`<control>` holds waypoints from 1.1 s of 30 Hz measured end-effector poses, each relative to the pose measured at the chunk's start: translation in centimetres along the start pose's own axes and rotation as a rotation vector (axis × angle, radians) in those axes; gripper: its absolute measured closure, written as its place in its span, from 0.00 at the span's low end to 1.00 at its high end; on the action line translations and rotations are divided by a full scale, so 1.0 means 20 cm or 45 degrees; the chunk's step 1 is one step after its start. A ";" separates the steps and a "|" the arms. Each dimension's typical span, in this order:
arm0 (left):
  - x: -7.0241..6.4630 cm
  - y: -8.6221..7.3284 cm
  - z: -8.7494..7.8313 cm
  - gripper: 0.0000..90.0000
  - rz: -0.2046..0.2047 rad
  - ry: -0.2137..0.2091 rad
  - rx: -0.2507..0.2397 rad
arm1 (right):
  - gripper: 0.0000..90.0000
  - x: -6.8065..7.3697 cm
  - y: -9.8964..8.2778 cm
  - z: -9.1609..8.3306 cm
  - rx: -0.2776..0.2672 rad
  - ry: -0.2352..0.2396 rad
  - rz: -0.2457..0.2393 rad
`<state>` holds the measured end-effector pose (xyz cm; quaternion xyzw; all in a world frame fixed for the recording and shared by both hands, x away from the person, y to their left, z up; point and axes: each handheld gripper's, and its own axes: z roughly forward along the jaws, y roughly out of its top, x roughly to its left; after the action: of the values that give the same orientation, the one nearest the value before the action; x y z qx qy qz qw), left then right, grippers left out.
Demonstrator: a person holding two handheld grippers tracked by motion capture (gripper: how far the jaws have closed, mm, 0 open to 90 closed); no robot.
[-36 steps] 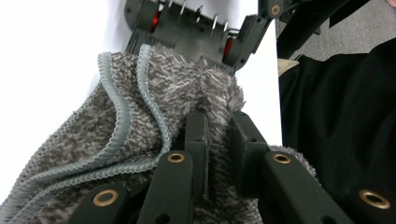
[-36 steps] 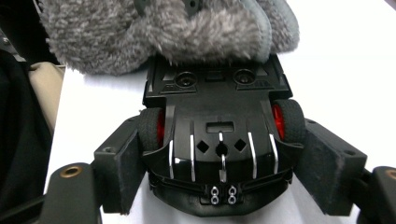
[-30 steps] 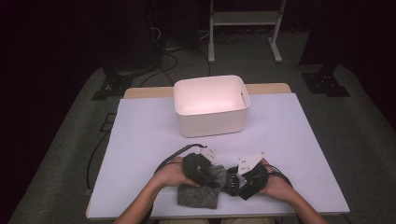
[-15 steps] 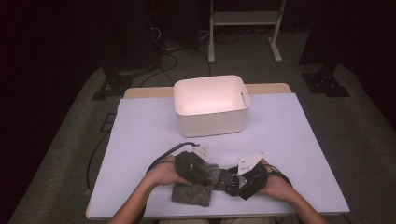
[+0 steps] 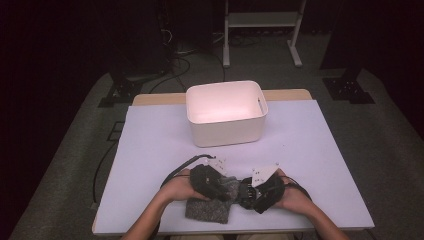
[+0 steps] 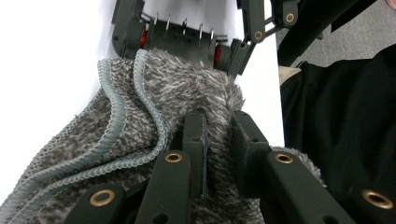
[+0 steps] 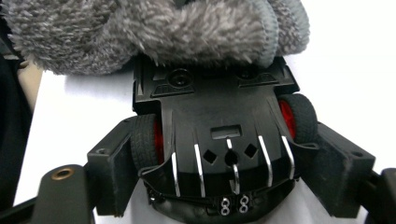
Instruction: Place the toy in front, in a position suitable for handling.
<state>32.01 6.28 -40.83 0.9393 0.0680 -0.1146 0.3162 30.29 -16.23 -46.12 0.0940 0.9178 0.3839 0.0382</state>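
- Risk: the toy car (image 7: 219, 140) could drop out of the right hand-held gripper (image 5: 260, 192). Its jaws have just been opening further, and they stand wide on either flank of the car by the wheels. I can't tell if the pads are pressing firmly, so a slip onto the desk (image 5: 150, 145) is possible.
- Risk: the grey fluffy cloth (image 6: 187, 102) could snag on the car's underside, since the metal strips and screws there catch fibres easily. A hard tug from the left would drag the car sideways out of the grip.
- Risk: the left pinch is on a small fold only, so the pile could pull free if the cloth is wiped fast. The cloth would then flop down on the folded part lying at the desk's near edge.
- Risk: both hands work close to the near edge of the desk, so a dropped car could roll off toward the person (it has wheels).
- Left hand-held gripper (image 5: 212, 182): jaws pressed nearly together, pinching a fold of the cloth, with fur bulging between and over the pads.
- Right hand-held gripper: jaws spread wide, bracketing the upturned toy car, black body with red wheel hubs.
- Where things are: car and cloth are held touching each other just above the near middle of the desk, with the cloth draped on the car's far end. The white bin (image 5: 226, 112) sits well apart, further back.
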 end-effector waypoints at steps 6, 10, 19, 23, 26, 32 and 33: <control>0.01 -0.02 0.01 0.87 -0.018 -0.026 -0.011 | 0.21 0.00 0.02 -0.05 0.006 0.029 0.005; 0.00 -0.02 0.01 0.87 -0.018 -0.022 -0.025 | 0.21 0.00 0.02 -0.05 0.009 0.014 -0.003; 0.01 0.05 0.03 0.88 0.013 -0.012 -0.025 | 0.24 -0.01 0.00 -0.05 -0.027 0.037 0.024; 0.02 0.08 0.04 0.88 0.034 -0.022 -0.033 | 0.24 -0.01 0.00 -0.05 -0.040 0.045 0.037; 0.02 0.09 0.05 0.88 0.034 -0.024 -0.027 | 0.24 -0.02 -0.01 -0.05 -0.035 0.049 0.032; 0.02 0.08 0.04 0.88 0.021 -0.010 0.005 | 0.25 0.00 -0.01 -0.04 -0.027 0.035 0.031; 0.02 0.08 0.03 0.88 0.015 -0.006 0.011 | 0.25 0.00 -0.01 -0.04 -0.028 0.033 0.030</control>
<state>32.54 4.68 -40.59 0.9408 0.0614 -0.1151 0.3128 30.16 -16.96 -45.70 0.0994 0.9127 0.3956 0.0227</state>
